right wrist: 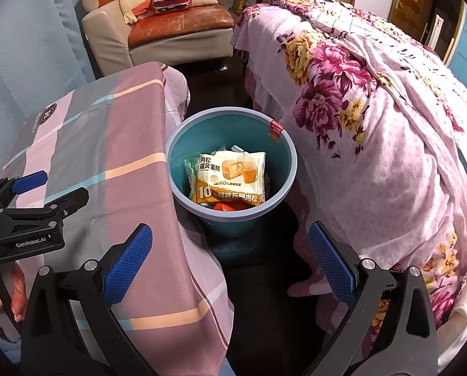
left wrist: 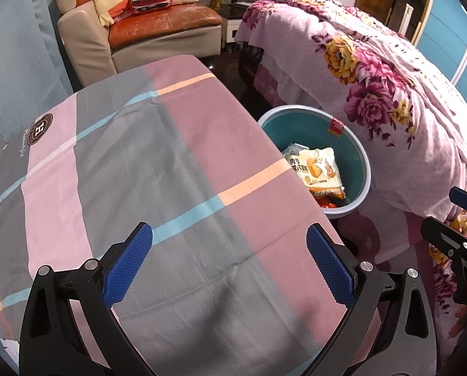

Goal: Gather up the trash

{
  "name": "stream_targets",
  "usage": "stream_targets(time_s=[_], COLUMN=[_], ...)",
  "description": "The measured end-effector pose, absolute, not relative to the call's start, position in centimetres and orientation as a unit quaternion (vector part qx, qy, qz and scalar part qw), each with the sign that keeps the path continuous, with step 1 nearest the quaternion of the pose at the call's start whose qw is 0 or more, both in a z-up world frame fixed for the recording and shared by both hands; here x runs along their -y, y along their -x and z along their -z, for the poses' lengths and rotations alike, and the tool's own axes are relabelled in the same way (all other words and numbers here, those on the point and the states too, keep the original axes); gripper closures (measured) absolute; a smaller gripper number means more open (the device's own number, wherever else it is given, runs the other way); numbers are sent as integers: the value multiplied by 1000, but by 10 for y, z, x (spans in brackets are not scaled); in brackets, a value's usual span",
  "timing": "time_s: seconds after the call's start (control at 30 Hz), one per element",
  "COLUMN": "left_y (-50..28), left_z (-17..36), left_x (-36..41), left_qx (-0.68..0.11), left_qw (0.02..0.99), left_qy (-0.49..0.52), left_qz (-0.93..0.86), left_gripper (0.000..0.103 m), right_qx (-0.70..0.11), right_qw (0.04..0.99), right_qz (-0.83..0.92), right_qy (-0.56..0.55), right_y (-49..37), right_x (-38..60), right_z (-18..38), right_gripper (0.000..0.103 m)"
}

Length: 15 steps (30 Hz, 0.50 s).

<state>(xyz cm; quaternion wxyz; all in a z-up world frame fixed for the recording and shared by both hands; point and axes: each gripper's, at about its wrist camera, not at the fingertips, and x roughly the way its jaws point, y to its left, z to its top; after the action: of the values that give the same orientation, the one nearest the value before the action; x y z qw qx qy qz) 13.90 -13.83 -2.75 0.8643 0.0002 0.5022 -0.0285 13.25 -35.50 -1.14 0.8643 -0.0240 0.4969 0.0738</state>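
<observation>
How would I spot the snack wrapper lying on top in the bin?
Between the checked table and the flowered bed stands a blue bin. The top wrapper inside is cream and orange, picturing a round cake, unlike the crumpled scraps beneath.

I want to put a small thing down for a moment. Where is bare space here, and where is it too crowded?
The checked tablecloth is bare from the round logo to the edge by the blue bin. The bin is crowded: a cake wrapper lies over other packets. The dark floor between table and flowered bedspread is narrow. Both the left gripper and the right gripper are open.
</observation>
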Motion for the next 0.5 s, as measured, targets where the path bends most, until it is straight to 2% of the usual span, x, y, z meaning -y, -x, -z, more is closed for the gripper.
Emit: stream_targets(time_s=[0.5], left_y=[-141], left_z=[28], left_x=[136], left_qx=[-499], left_qw=[866], left_qy=[-2], left_qz=[28], left_gripper=[4], right_qx=[-504], right_qw=[861], right_qz=[-67], right_qy=[25], right_y=[-138], right_x=[354], right_z=[16], right_gripper=[7])
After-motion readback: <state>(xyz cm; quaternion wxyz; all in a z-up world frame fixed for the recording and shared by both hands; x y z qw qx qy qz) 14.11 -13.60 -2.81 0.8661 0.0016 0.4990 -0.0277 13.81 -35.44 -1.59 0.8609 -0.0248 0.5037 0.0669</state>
